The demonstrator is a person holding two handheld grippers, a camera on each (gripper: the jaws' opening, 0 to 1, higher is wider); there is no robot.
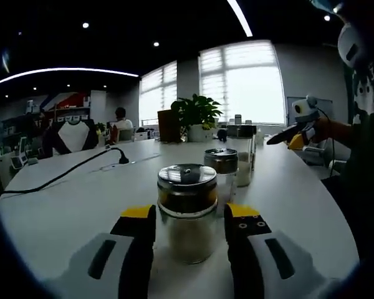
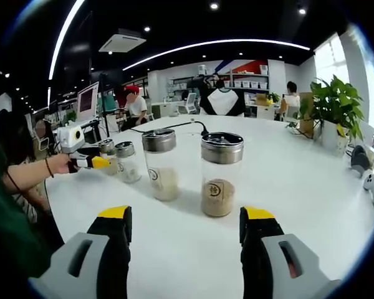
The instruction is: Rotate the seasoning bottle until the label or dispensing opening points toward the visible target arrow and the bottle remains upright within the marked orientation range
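My left hand-held gripper [image 1: 190,227] sits low, jaws apart around the seasoning bottle [image 1: 187,212]; right hand-held gripper [image 2: 186,227] hovers open, holding nothing.

Two seasoning bottles [image 2: 188,164] beyond open tool [image 2: 187,225]

Left tool [image 1: 190,225]: jaws spread wide, level and parallel, yellow-tipped black pads facing each other low over the counter [image 1: 62,212]; seen from the right gripper view it is gripped by the person's left hand [image 2: 61,163], forearm reaching in from the side. Right tool [image 2: 186,225]: jaws likewise spread wide and level, nothing between the pads; in the left gripper view it is held aloft in the person's right hand [image 1: 324,129].
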